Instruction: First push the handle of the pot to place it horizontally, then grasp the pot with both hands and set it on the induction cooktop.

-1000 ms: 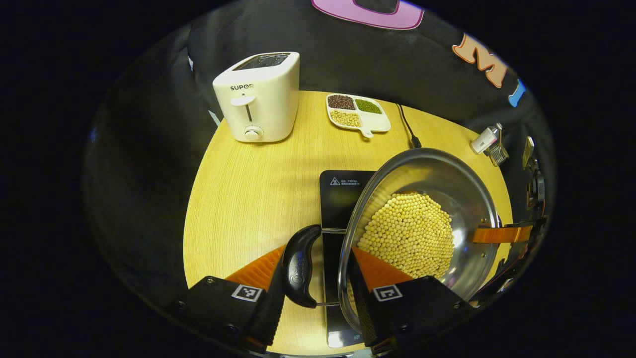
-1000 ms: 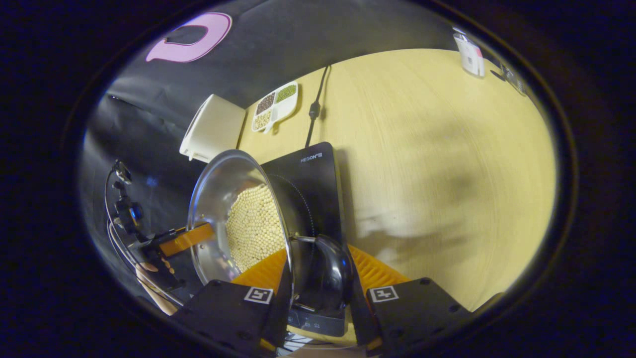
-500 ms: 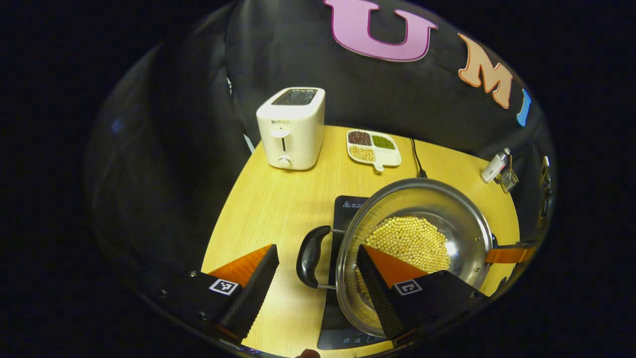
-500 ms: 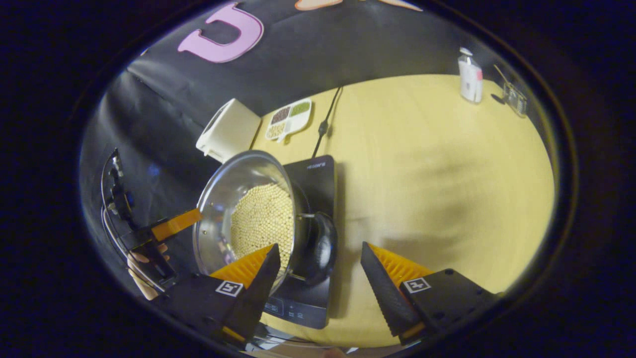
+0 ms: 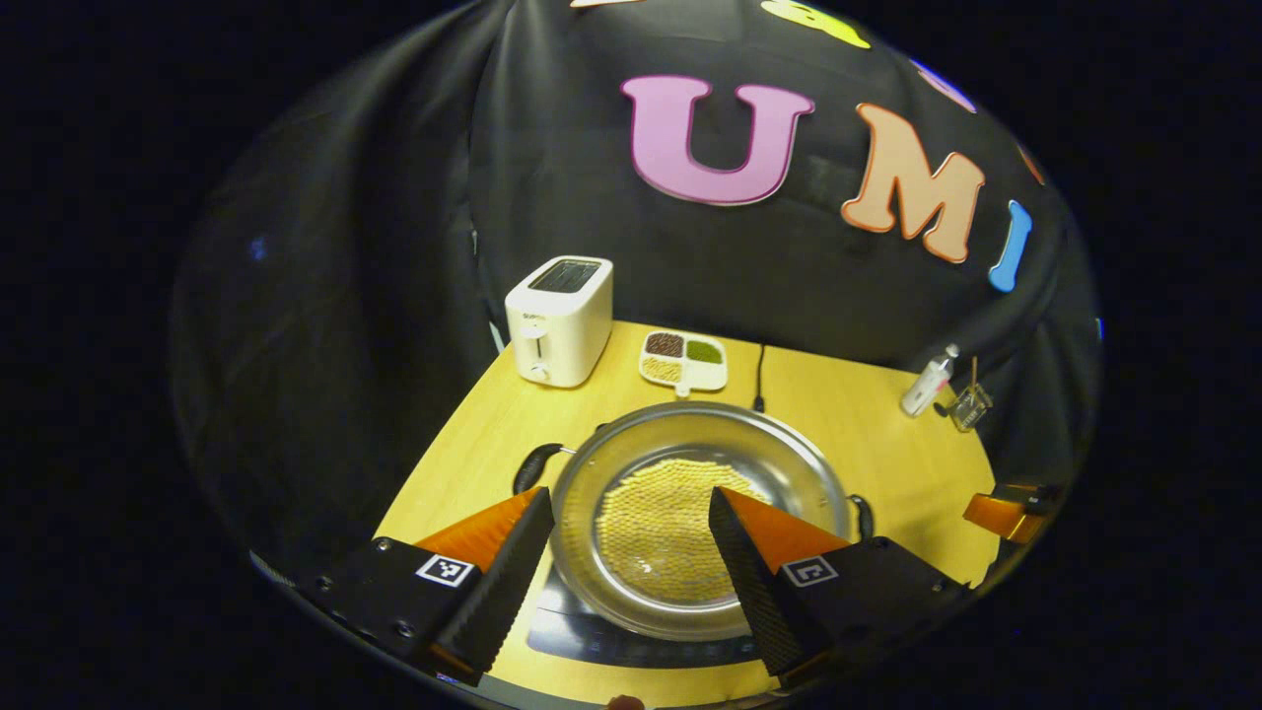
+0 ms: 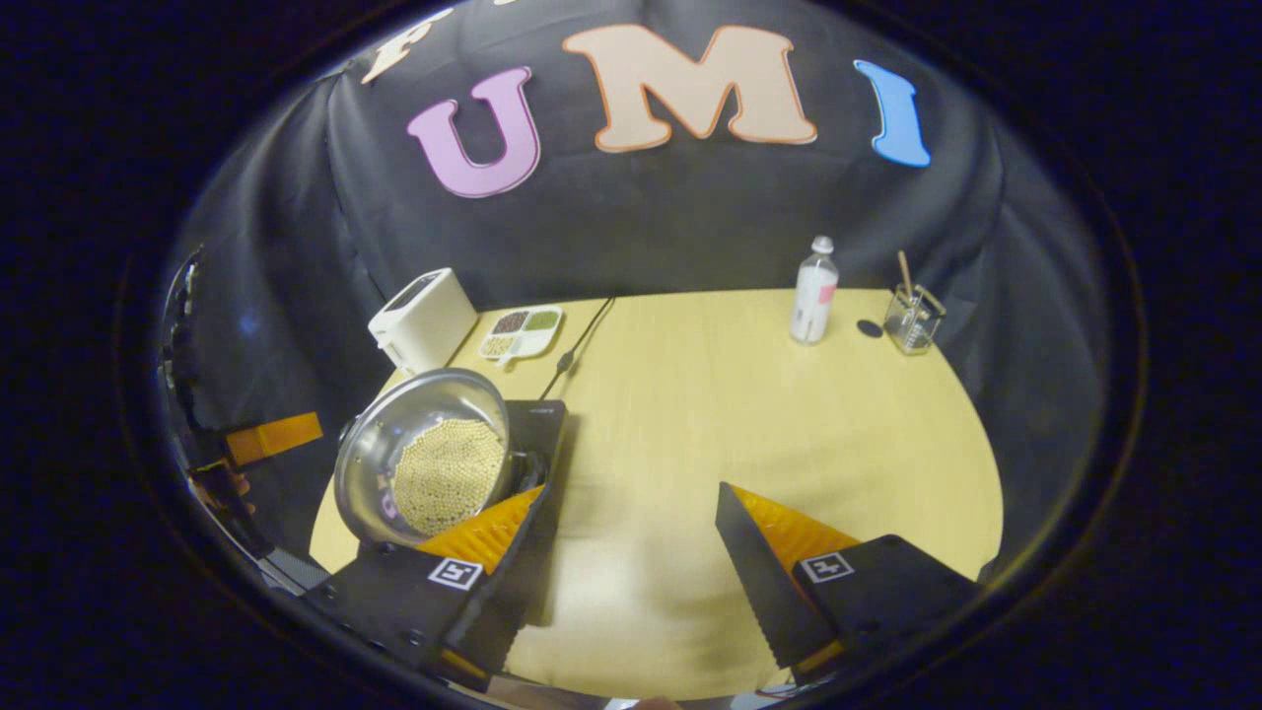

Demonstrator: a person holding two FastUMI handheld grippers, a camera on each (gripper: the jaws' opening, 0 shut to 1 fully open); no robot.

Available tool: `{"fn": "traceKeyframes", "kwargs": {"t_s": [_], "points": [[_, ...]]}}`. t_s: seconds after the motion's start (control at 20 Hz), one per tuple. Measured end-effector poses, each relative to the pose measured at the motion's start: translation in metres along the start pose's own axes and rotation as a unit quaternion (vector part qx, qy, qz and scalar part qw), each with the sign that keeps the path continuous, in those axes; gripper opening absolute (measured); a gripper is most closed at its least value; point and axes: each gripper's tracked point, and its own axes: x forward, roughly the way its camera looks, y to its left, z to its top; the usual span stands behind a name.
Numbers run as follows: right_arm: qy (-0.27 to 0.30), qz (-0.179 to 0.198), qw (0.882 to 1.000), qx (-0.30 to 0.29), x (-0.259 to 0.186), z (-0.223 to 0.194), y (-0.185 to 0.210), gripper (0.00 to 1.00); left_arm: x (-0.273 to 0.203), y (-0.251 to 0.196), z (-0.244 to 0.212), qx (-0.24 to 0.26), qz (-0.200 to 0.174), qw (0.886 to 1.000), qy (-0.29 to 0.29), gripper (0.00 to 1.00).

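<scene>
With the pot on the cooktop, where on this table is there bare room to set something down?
The widest bare patch is the table right of the induction cooktop, reaching back to the bottle and glass holder. A smaller strip lies between the toaster and the pot. The back left is crowded: toaster, bean dish and power cord.

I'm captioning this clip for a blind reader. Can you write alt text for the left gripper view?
A steel pot of pale beans sits on a black induction cooktop on a wooden table, with the open left gripper held above it, touching nothing. Behind stand a white toaster, a divided bean dish, a bottle and a small glass holder.
</scene>
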Motion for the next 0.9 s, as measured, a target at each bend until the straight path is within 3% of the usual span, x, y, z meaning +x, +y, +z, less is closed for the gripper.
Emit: {"fn": "traceKeyframes", "kwargs": {"t_s": [0.05, 0.1, 0.15, 0.25, 0.3, 0.5, 0.7, 0.75, 0.9], "points": [[-0.016, 0.003, 1.0, -0.004, -0.01, 0.009, -0.006, 0.93, -0.011, -0.016, 0.008, 0.004, 0.004, 1.0, -0.018, 0.98], [-0.034, 0.007, 0.999, -0.008, -0.02, 0.02, -0.012, 1.0, -0.022, -0.032, 0.016, 0.007, 0.006, 0.999, -0.036, 0.97], [-0.051, 0.011, 0.999, -0.012, -0.031, 0.03, -0.02, 0.93, -0.033, -0.052, 0.024, 0.008, 0.008, 0.998, -0.057, 0.97], [-0.081, 0.02, 0.996, -0.019, -0.051, 0.05, -0.033, 0.92, -0.059, -0.084, 0.036, 0.012, 0.009, 0.995, -0.1, 0.97], [-0.096, 0.027, 0.995, -0.021, -0.062, 0.062, -0.038, 1.0, -0.072, -0.099, 0.043, 0.016, 0.011, 0.992, -0.121, 0.97], [-0.17, 0.044, 0.983, -0.051, -0.106, 0.11, -0.056, 1.0, -0.123, -0.147, 0.066, 0.02, 0.028, 0.98, -0.194, 0.96], [-0.216, 0.073, 0.972, -0.06, -0.158, 0.137, -0.072, 0.99, -0.166, -0.179, 0.064, 0.013, 0.037, 0.97, -0.241, 0.96], [-0.225, 0.081, 0.969, -0.056, -0.172, 0.142, -0.077, 0.92, -0.174, -0.185, 0.062, 0.015, 0.042, 0.967, -0.25, 0.96], [-0.253, 0.089, 0.961, -0.061, -0.203, 0.155, -0.097, 0.92, -0.195, -0.205, 0.056, 0.013, 0.05, 0.962, -0.267, 0.96]]}}
